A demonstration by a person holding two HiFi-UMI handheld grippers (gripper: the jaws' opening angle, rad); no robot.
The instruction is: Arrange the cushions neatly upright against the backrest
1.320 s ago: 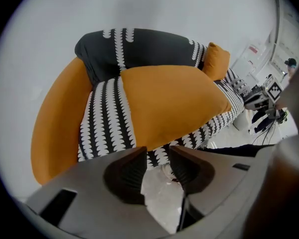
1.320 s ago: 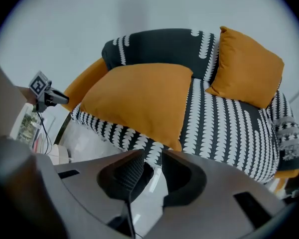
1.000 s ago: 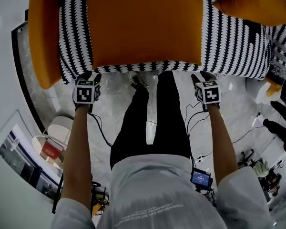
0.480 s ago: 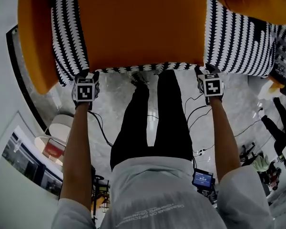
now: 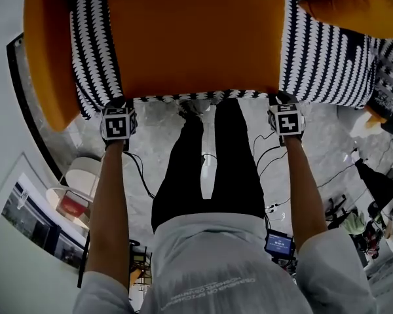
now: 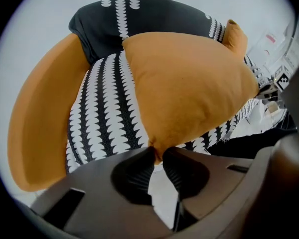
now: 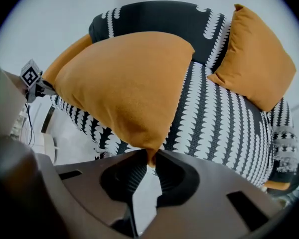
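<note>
Right now the big orange fabric cushion lies flat on the seat of the black-and-white patterned sofa, front edge at the seat's lip, not yet up against the backrest. Left gripper has just been closing & its jaws pinch the cushion's near-left corner. Right gripper likewise, jaws just closed in & nipping the near-right corner. Cushion looks soft, plump, prob. light; fabric will likely bunch & the middle sag if lifted by corners only, and a thin corner tip could slip out. Best hold imo: both front corners, bitten deeper into the seam. Smaller orange cushion sits at the sofa's right end by the backrest.
</note>
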